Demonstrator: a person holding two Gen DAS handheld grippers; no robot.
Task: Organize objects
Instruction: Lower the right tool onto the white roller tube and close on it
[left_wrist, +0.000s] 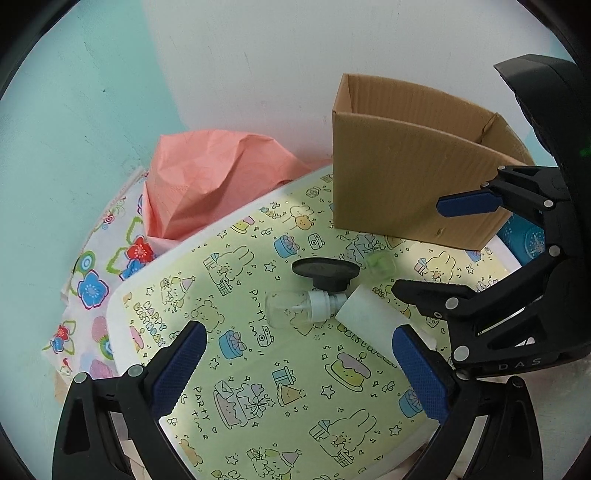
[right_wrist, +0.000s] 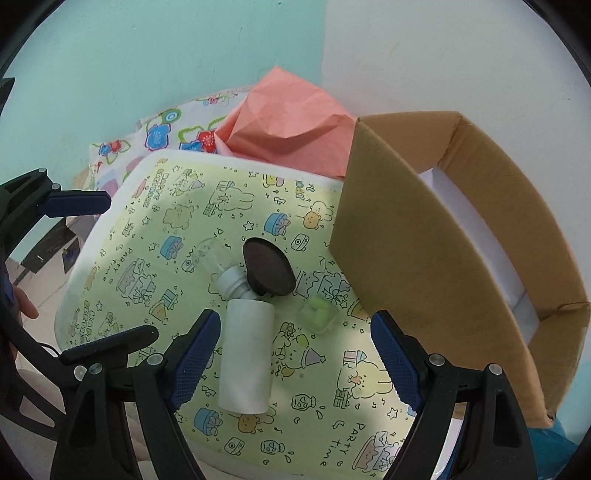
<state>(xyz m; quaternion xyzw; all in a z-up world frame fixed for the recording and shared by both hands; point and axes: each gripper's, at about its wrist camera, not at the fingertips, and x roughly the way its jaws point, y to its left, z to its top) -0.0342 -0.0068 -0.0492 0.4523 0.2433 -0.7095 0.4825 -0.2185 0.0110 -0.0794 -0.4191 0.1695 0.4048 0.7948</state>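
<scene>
Pale green and white walls back a tabletop (right_wrist: 110, 266) under a yellow-green party-print cover, where a white plastic cylinder bottle (right_wrist: 245, 354), a clear glass pump bottle (right_wrist: 218, 258), a black round disc-shaped stopper (right_wrist: 269, 271) and a small translucent green box (right_wrist: 317, 314) lie clustered just beside an open brown cardboard box (right_wrist: 424, 258). Both the left gripper (left_wrist: 299, 365) and the right gripper (right_wrist: 295, 354) hover with fingers spread wide and empty; the right gripper's fingers flank the white bottle without touching it.

Cardboard box (right_wrist: 424, 236) matt, corrugated. Clear bottle (left_wrist: 291, 310) glossy, maybe glass. White bottle (right_wrist: 245, 354) matt plastic. Black lid (right_wrist: 269, 271) smooth. Pink paper (left_wrist: 207, 177) creased. Printed bench cover (left_wrist: 295, 387) smooth, slight sheen.
</scene>
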